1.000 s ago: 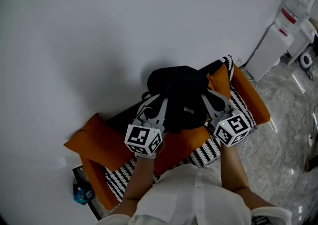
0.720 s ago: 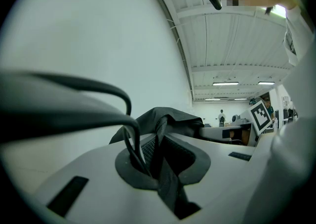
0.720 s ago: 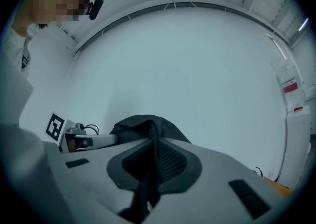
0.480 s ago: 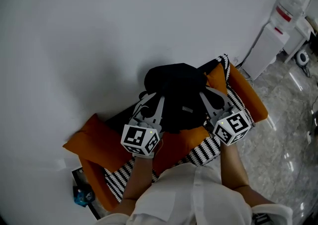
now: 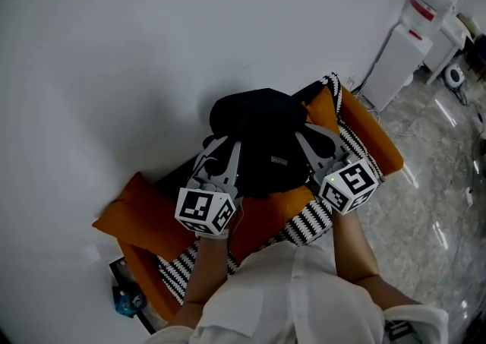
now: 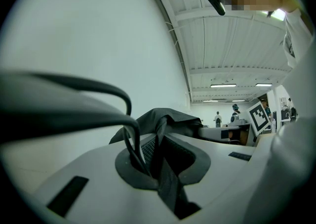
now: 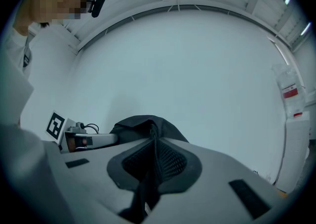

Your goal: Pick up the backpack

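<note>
A white wall [image 5: 152, 46] fills most of the head view, with grey marbled floor [image 5: 440, 206] to the right. Against the wall stands a low couch [image 5: 144, 221] with orange cushions and a black-and-white striped cloth [image 5: 304, 232] along its front edge. A white dispenser [image 5: 399, 61] stands by the wall at the upper right. The black backpack [image 5: 262, 134] sits over the middle of the couch, just in front of the wall and between the two grippers; whether it clears the cushion cannot be told. The left gripper [image 5: 216, 156] reaches it from the left and the right gripper [image 5: 311, 145] from the right, both pointing level toward the wall. In the left gripper view the jaws are fully closed on a black strap [image 6: 165, 178] that runs up to the backpack's bunched top — no gap shows beside it. In the right gripper view the jaws are likewise pinched narrow on dark webbing [image 7: 150, 168] of the backpack, whose rounded top rises just beyond them.
</note>
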Tool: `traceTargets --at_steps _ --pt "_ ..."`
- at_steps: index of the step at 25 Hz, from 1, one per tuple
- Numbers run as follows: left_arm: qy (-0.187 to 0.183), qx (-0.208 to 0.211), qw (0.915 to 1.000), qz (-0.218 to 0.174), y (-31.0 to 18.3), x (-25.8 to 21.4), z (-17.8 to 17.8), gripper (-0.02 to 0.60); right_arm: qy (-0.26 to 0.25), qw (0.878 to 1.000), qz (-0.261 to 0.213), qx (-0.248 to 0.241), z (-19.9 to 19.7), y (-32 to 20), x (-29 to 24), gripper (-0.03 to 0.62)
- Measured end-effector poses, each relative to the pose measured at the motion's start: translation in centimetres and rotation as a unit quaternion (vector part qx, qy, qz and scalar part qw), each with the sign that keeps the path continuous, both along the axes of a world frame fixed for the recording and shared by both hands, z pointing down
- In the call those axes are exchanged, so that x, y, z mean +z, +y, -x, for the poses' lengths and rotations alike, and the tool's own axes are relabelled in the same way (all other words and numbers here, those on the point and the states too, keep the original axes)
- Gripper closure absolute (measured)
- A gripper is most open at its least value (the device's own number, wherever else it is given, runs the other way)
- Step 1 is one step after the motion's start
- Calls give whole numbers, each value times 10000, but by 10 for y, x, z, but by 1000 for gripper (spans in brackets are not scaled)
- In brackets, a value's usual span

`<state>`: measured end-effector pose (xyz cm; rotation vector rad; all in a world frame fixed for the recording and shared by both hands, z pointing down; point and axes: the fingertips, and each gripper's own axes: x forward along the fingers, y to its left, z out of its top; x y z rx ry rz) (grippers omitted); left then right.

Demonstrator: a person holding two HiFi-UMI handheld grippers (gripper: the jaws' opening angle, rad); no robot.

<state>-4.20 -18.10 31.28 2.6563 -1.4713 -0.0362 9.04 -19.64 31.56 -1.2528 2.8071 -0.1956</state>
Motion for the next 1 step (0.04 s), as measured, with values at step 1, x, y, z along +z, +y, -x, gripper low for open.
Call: traceTargets --at_steps 1 --pt "8 -1 10000 -2 0 0 0 529 4 10000 -13 -9 0 0 0 556"
